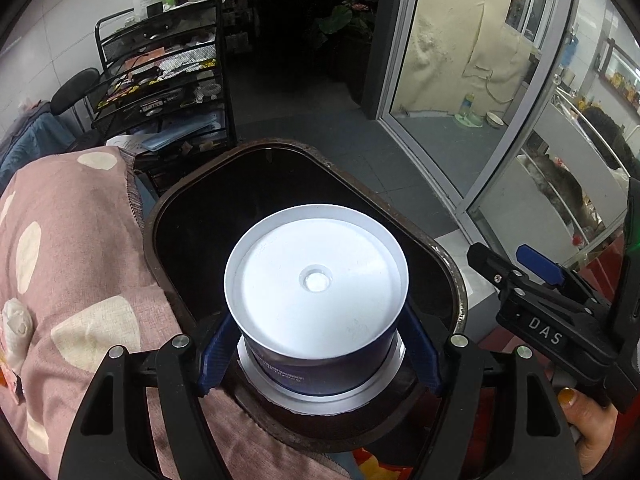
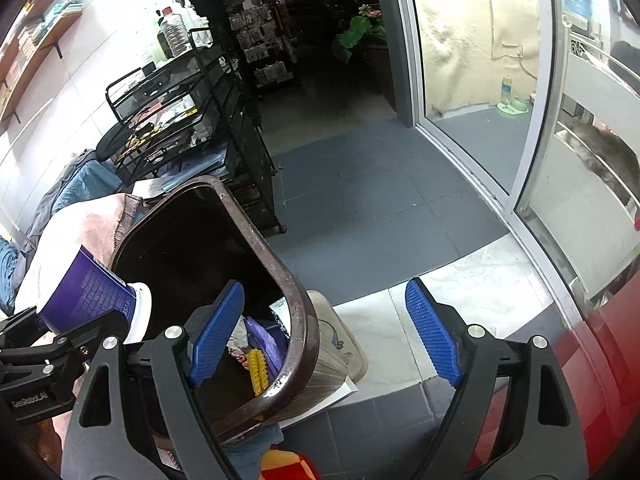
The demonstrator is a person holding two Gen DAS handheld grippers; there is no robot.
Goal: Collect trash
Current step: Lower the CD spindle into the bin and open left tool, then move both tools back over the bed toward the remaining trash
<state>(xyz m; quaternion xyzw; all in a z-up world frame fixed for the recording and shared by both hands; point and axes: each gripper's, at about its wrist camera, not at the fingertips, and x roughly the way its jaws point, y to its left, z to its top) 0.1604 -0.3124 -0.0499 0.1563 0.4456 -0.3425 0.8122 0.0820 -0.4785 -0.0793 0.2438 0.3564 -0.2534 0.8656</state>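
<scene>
My left gripper (image 1: 320,354) is shut on a purple paper cup (image 1: 316,296), whose white bottom faces the camera. It holds the cup on its side over the open brown trash bin (image 1: 448,264). In the right wrist view the cup (image 2: 92,292) hangs at the bin's left rim (image 2: 308,320), and several scraps, purple, yellow and white, lie inside the bin (image 2: 260,344). My right gripper (image 2: 328,340) is open and empty over the bin's right rim; it also shows in the left wrist view (image 1: 516,264).
A pink spotted cloth (image 1: 72,280) lies left of the bin. A black wire rack (image 2: 192,120) with bottles and papers stands behind it. A glass sliding door (image 2: 500,140) is at right, grey floor tiles (image 2: 380,200) ahead.
</scene>
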